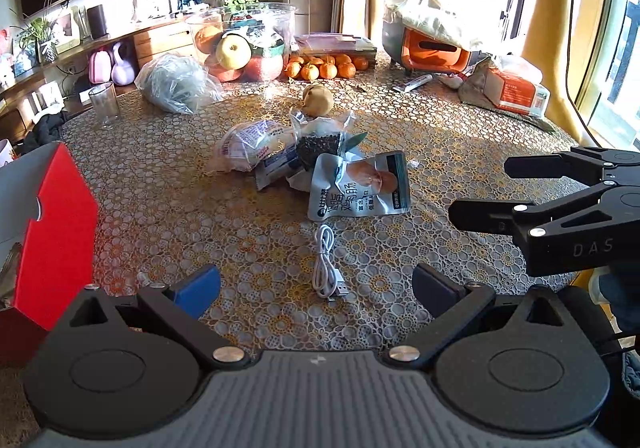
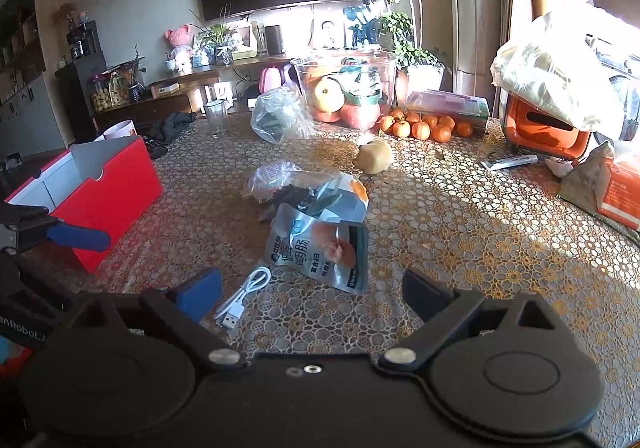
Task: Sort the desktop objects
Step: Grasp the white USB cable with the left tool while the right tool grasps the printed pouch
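A coiled white USB cable (image 1: 327, 266) lies on the lace tablecloth just ahead of my open, empty left gripper (image 1: 316, 286). Beyond it lies a grey snack pouch (image 1: 360, 186) and a heap of clear food bags (image 1: 280, 146), with a pear (image 1: 318, 99) behind. In the right wrist view the cable (image 2: 244, 298) lies between the fingers of my open, empty right gripper (image 2: 312, 294), nearer the blue left pad, with the pouch (image 2: 320, 248) just ahead. A red open box (image 2: 100, 188) stands at the left (image 1: 52, 232). The right gripper shows at the left wrist view's right edge (image 1: 480, 188).
A clear tub of fruit (image 1: 240, 44), tangerines (image 1: 324, 68), a plastic bag (image 1: 176, 82) and a glass cup (image 1: 105, 104) stand along the far edge. An orange container under a bag (image 1: 436, 48), a tube (image 1: 412, 83) and a tissue pack (image 1: 516, 92) sit far right.
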